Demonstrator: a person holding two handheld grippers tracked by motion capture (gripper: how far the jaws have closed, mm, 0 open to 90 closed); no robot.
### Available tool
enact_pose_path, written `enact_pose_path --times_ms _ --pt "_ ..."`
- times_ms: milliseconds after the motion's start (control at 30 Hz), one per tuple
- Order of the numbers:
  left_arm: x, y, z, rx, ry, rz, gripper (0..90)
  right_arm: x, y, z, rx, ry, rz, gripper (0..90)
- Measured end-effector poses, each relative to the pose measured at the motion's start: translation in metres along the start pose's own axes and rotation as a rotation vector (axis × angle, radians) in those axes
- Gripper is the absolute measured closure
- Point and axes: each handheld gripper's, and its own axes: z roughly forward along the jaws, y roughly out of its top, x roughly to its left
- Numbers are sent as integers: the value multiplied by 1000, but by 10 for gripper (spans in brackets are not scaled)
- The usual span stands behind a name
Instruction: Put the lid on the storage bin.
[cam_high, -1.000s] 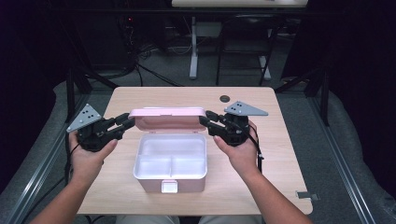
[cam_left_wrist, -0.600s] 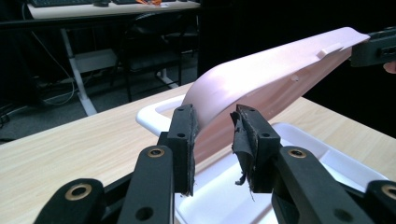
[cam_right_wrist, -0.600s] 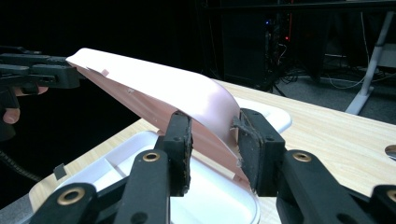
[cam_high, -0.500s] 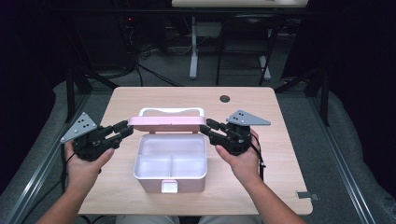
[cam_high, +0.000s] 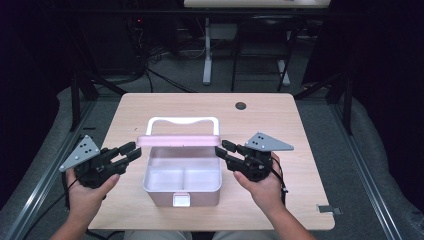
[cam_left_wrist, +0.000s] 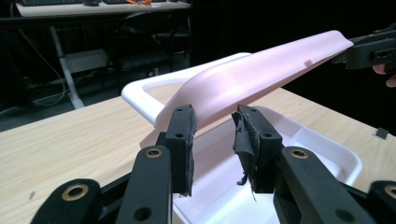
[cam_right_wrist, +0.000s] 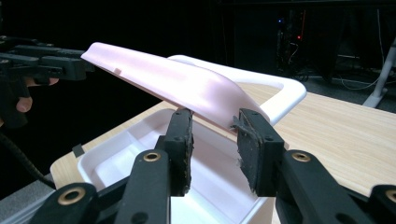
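Note:
A white lunch box (cam_high: 165, 196) with two bare compartments stands at the table's middle front. Its pink lid (cam_high: 179, 141) hangs half lowered over the back of the box, with the white handle (cam_high: 182, 120) behind it. My left gripper (cam_high: 129, 151) is at the lid's left end, my right gripper (cam_high: 223, 149) at its right end. In the left gripper view the lid (cam_left_wrist: 261, 70) slants up just beyond my left gripper (cam_left_wrist: 212, 114), whose jaws have just been opening; its pads press on nothing. In the right gripper view my right gripper (cam_right_wrist: 215, 116) stands open below the lid (cam_right_wrist: 177, 79).
The light wooden table (cam_high: 300, 130) has a small black round cap (cam_high: 241, 106) near its back edge and a grey tag (cam_high: 330, 209) at its front right edge. A white latch (cam_high: 181, 200) sits on the box's front wall. Dark floor, cables and desk legs lie behind.
The lid has swung down from nearly upright toward the box. Both hands have come toward the front of the table and sunk a little with it.

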Motion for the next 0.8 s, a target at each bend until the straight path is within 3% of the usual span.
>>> enact_pose_path --times_ms 200,700,800 --pt "-2 -10 -3 -3 -16 -25 682 2 -8 -4 4 15 0 659" --pt "-10 -15 -15 9 -44 -10 682 0 -17 -20 -25 11 30 662" --pt "-12 -15 -14 19 -27 9 689 -2 -19 -19 -21 8 32 662"
